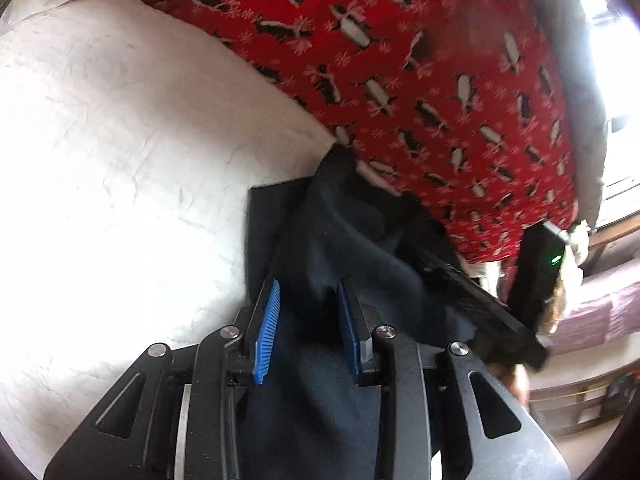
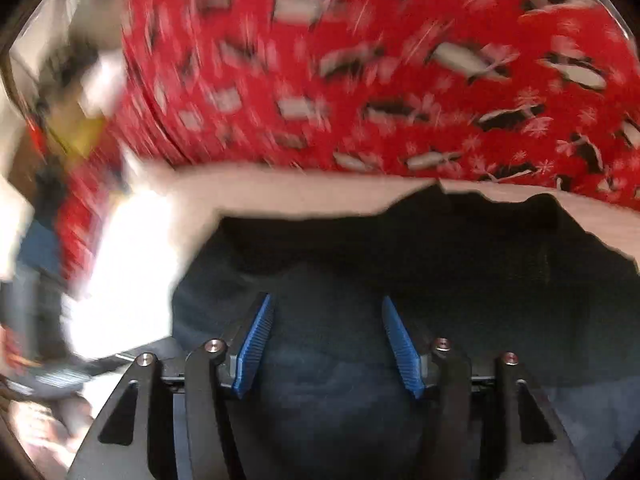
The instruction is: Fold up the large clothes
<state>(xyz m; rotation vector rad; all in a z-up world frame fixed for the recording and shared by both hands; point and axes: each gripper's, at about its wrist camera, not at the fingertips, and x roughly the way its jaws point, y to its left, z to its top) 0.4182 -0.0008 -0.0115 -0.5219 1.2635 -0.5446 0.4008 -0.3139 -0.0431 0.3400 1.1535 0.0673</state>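
In the left wrist view, the left gripper [image 1: 308, 300] sits at the lower centre of the frame with its two blue-padded fingers [image 1: 266, 330] spread apart, and a bunched ridge of the dark navy garment [image 1: 340, 240] rises between them; the cloth fills the gap, but the pads do not visibly press on it, so the claw reads as open around the fabric rather than clamped. The navy garment runs from the bottom centre up toward the middle of the frame, where its crumpled end meets the edge of a red penguin-print fabric [image 1: 400, 60] that covers the upper right. To the left, a white textured sheet [image 1: 120, 160] fills most of the frame. At the right edge, a black device [image 1: 538, 264] with a small green light stands beside the red fabric, its nature unclear. In the right wrist view, heavily blurred, the right gripper [image 2: 328, 344] also has its blue pads [image 2: 256, 350] set wide apart, open, with the dark garment [image 2: 400, 260] lying under and ahead of them across the lower half. Above it, a pale band of the sheet [image 2: 304, 196] separates the garment from the red printed fabric [image 2: 360, 60] across the top.
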